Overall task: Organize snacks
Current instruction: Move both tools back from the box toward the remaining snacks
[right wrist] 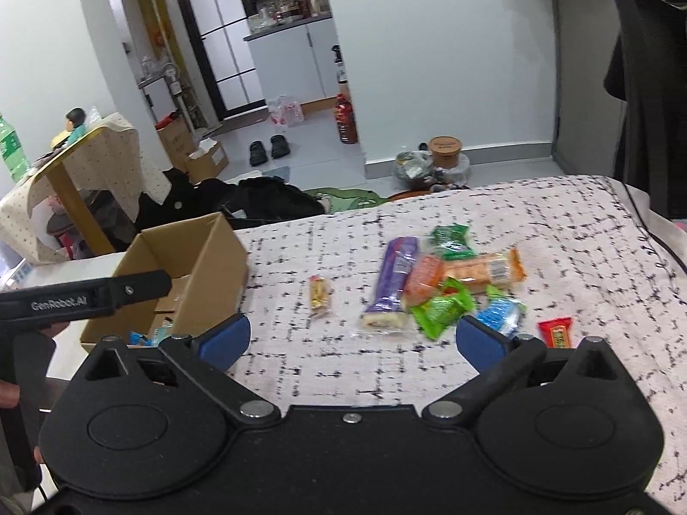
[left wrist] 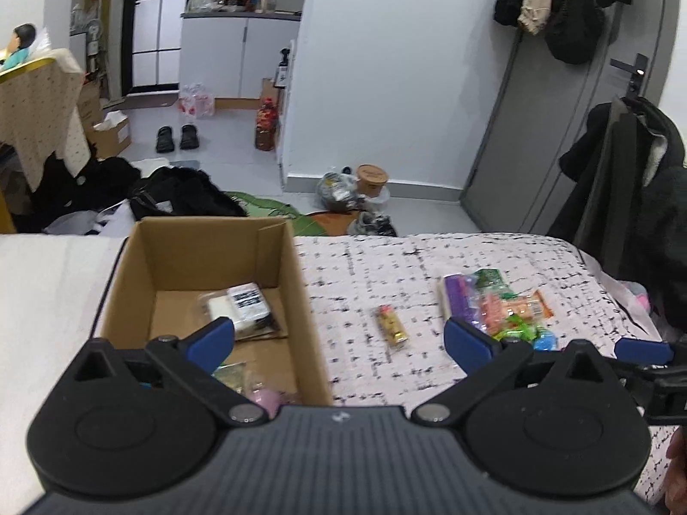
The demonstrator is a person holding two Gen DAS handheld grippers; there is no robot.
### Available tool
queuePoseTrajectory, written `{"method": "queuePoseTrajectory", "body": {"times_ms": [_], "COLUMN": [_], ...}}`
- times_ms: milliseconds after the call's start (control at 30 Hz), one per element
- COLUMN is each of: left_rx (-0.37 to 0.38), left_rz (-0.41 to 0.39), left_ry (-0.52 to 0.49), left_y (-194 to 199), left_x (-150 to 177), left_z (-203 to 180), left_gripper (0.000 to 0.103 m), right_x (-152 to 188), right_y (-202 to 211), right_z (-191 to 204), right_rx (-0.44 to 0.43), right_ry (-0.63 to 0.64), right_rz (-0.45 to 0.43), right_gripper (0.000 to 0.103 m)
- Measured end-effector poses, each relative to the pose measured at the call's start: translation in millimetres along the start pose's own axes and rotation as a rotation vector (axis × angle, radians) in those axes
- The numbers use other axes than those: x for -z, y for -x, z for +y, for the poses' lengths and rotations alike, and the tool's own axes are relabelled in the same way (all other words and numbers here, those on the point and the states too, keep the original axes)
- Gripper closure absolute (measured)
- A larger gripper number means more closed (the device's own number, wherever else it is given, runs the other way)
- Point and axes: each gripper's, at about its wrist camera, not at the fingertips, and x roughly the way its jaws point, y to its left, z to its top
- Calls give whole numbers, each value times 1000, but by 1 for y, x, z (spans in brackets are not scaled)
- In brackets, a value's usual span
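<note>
Hovering: left gripper (left wrist: 339,339) spread wide and empty, straddling the near right wall of the cardboard box (left wrist: 300,300); right gripper (right wrist: 352,339) also spread wide and empty, over bare blanket (right wrist: 579,231) short of the snack pile (right wrist: 451,283).
Box contents: white packet (left wrist: 240,307) on the floor of the box, plus small wrappers near the front corner, partly hidden.
Loose snacks: small gold bar (right wrist: 320,292) lying alone between box and pile; purple bar (right wrist: 393,287), orange bar (right wrist: 485,272) and green packets (right wrist: 442,307) overlapping; blue packet (right wrist: 498,315) just beside one right finger; red candy (right wrist: 556,331) apart at the right.
Risk, double grab: overlapping wrappers likely to come up two at once, or drag a neighbour off the blanket.
Risk, slipping: glossy film and soft bedding probably giving poor purchase, pushing a packet down instead of pinching it.
Risk, box: light cardboard on a soft surface, easily nudged or tipped by the left finger at the wall.
Risk, collision: both tools close together near the box, likely to knock each other.
</note>
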Motion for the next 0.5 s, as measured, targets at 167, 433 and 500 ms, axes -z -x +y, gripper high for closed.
{"method": "queuePoseTrajectory", "body": {"times_ms": [167, 433, 500], "left_rx": [49, 126, 144], "left_rz": [-13, 4, 18], "left_ry": [-7, -54, -69], "left_y": [-5, -19, -24], "left_x": [-2, -4, -4], "left_z": [-14, -41, -48], "left_gripper": [0, 0, 0], "right_x": [3, 5, 6], "right_y": [2, 2, 1], "right_z": [-17, -41, -47], "right_rx": [35, 86, 95], "right_ry": [-31, -64, -71], "right_rz": [1, -6, -5], "right_gripper": [0, 0, 0]}}
